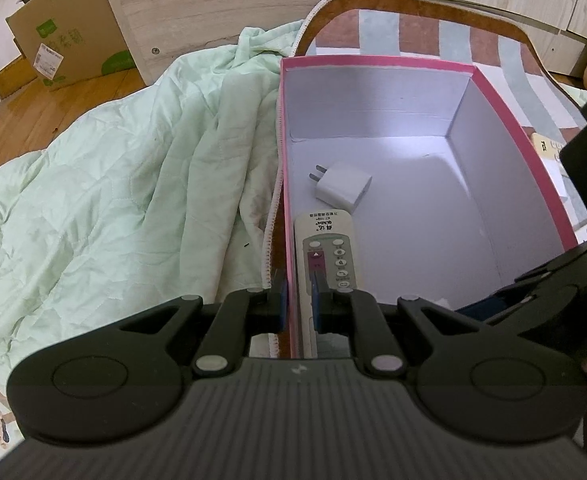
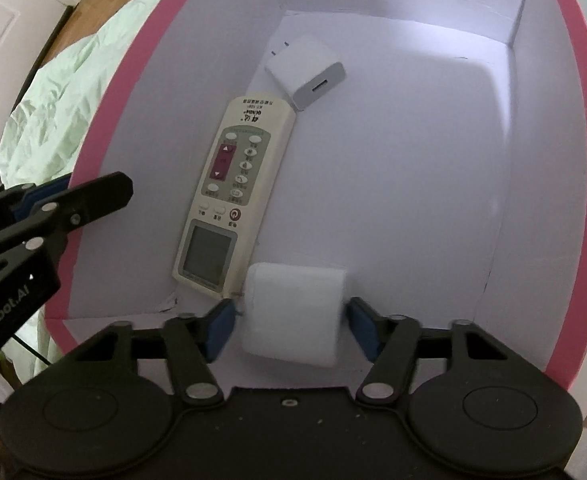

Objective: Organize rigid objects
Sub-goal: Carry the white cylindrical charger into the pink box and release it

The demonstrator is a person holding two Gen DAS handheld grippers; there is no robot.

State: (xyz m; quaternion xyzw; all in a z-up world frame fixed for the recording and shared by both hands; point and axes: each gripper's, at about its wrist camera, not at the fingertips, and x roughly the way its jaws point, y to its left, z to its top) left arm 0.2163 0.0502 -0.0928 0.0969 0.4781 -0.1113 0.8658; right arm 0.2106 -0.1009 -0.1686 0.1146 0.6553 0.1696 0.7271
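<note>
A pink box (image 1: 373, 60) with a white inside stands on a striped mat. On its floor by the left wall lie a cream remote control (image 1: 329, 252) and a white plug charger (image 1: 343, 186). My left gripper (image 1: 299, 304) is shut on the box's left wall near the front corner. In the right wrist view my right gripper (image 2: 291, 312) is down inside the box (image 2: 105, 120), shut on a white block (image 2: 293, 320) whose sides meet the blue pads. The block sits just below the remote (image 2: 233, 184), with the charger (image 2: 305, 76) farther in. The left gripper (image 2: 73, 200) shows at the left rim.
A rumpled pale green quilt (image 1: 113, 180) lies left of the box. The striped mat (image 1: 413, 32) lies under and behind the box. A cardboard carton (image 1: 65, 40) and a wooden panel stand on the floor beyond. A pale item marked TCL (image 1: 545, 146) lies outside the box's right wall.
</note>
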